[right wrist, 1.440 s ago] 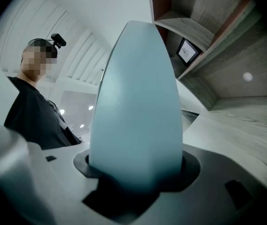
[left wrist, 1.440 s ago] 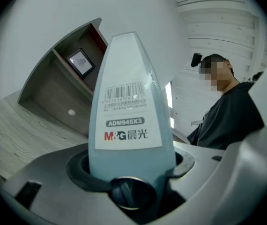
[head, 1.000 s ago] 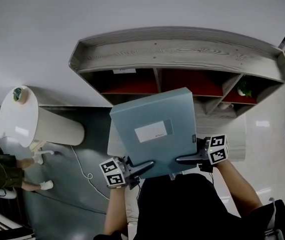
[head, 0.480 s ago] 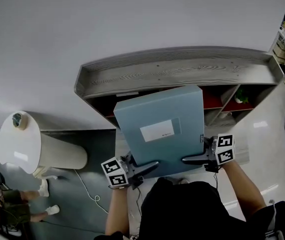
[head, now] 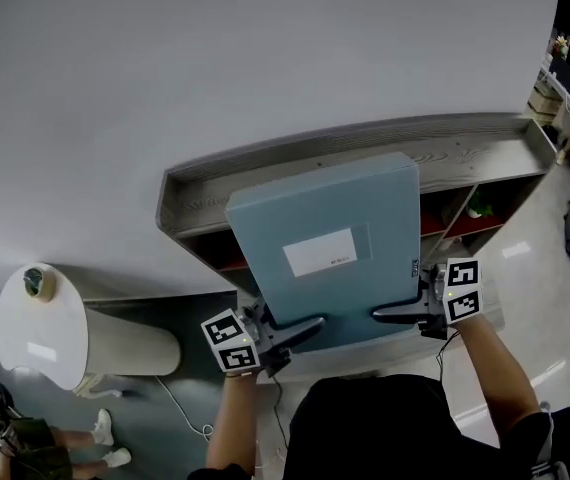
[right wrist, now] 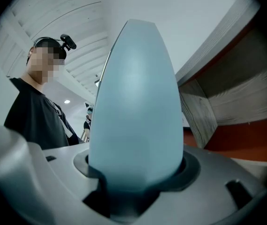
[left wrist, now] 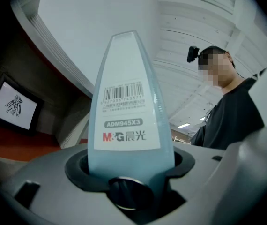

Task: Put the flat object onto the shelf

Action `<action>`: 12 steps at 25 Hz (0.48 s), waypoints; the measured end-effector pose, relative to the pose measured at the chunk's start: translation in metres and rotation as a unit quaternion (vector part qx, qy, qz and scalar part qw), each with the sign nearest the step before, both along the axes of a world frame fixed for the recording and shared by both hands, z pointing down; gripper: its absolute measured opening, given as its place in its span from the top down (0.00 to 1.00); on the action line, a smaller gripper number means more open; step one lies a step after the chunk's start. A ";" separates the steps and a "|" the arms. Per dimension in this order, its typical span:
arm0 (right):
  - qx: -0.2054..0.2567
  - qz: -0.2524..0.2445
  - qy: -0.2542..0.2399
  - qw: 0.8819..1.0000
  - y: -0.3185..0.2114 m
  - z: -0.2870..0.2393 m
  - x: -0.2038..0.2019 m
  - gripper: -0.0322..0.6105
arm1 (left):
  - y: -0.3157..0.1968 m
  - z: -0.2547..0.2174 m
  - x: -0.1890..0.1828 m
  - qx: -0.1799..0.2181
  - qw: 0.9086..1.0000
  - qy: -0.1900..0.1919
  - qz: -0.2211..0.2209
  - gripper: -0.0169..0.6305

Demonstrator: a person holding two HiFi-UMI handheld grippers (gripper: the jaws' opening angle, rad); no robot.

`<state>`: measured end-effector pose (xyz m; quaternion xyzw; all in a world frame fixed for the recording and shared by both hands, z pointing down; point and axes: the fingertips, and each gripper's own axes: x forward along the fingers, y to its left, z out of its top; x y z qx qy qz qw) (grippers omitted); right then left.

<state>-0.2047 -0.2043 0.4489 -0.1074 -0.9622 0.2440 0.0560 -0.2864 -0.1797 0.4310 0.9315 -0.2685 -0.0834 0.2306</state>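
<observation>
The flat object is a pale blue file box [head: 325,238] with a white label, held level between both grippers in the head view. My left gripper [head: 300,328] is shut on its near left edge and my right gripper [head: 397,314] on its near right edge. The box's far part overlaps the top board of the grey wooden shelf [head: 475,143]; whether it touches the board cannot be told. In the left gripper view the box's labelled spine [left wrist: 126,107] fills the jaws of the left gripper [left wrist: 129,172]. In the right gripper view the plain blue edge [right wrist: 136,111] sits in the right gripper [right wrist: 133,177].
The shelf stands against a white wall and has red-backed compartments, one holding a green item [head: 478,208]. A white cylindrical bin [head: 40,323] with a tape roll [head: 35,281] on top stands at the left. A person [head: 10,438] is at the lower left. A cable [head: 180,408] lies on the floor.
Both grippers have carried the box forward and up, so it now overlaps the shelf's top board instead of the compartments. The grips have not changed.
</observation>
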 end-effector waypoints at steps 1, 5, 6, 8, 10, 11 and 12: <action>-0.002 0.004 -0.002 1.000 -0.003 -0.006 -0.001 0.48 | -0.004 -0.006 -0.001 0.001 1.000 0.001 0.003 0.51; 0.002 0.021 -0.011 1.000 -0.016 -0.030 -0.004 0.48 | -0.019 -0.031 -0.005 0.010 1.000 -0.002 0.019 0.50; 0.009 0.026 -0.012 1.000 -0.019 -0.037 -0.005 0.48 | -0.023 -0.038 -0.006 0.015 1.000 -0.004 0.023 0.51; 0.020 0.035 -0.014 0.999 -0.025 -0.049 -0.006 0.48 | -0.029 -0.051 -0.007 0.026 0.999 -0.008 0.031 0.50; 0.029 0.043 -0.015 0.999 -0.030 -0.062 -0.008 0.48 | -0.036 -0.064 -0.010 0.034 0.999 -0.010 0.038 0.50; 0.032 0.048 -0.016 0.998 -0.032 -0.069 -0.010 0.48 | -0.038 -0.070 -0.011 0.038 0.998 -0.011 0.042 0.50; 0.035 0.052 -0.017 0.998 -0.033 -0.074 -0.012 0.48 | -0.040 -0.076 -0.014 0.041 0.998 -0.012 0.047 0.50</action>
